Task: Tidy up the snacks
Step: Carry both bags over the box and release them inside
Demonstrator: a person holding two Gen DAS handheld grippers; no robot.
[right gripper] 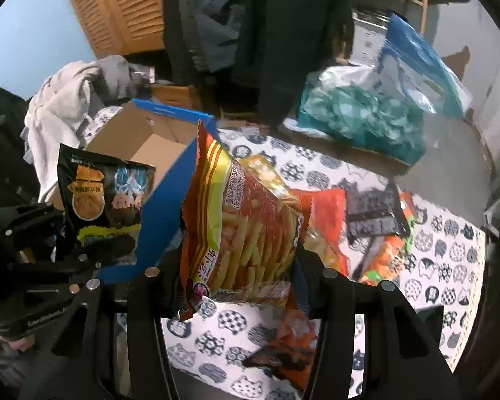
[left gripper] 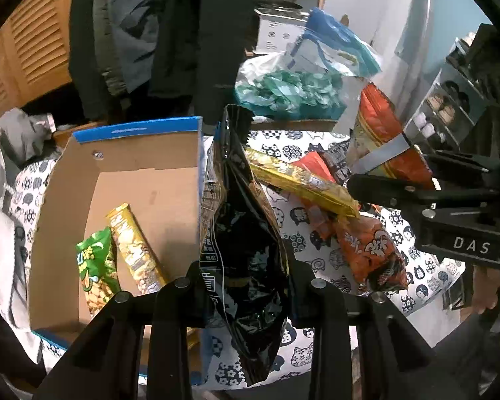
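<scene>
My left gripper (left gripper: 250,276) is shut on a black snack bag (left gripper: 246,240), which hangs just right of the wall of an open cardboard box with a blue rim (left gripper: 133,173). A green bag (left gripper: 96,273) and a gold pack (left gripper: 133,246) lie in the box. My right gripper (right gripper: 236,266) is shut on a red-orange bag of fries snacks (right gripper: 246,230), lifted above the cat-print cloth (right gripper: 450,253). In the right wrist view the left gripper (right gripper: 93,250) with the black bag (right gripper: 100,200) is at the left, in front of the box (right gripper: 143,140).
Loose snacks lie on the cloth: a long yellow pack (left gripper: 303,180), an orange bag (left gripper: 370,253), a dark packet (right gripper: 376,213). A clear bag of teal sweets (left gripper: 290,93) stands at the back. Dark coats (left gripper: 183,33) hang behind. Grey-white clothes (left gripper: 3,166) lie left of the box.
</scene>
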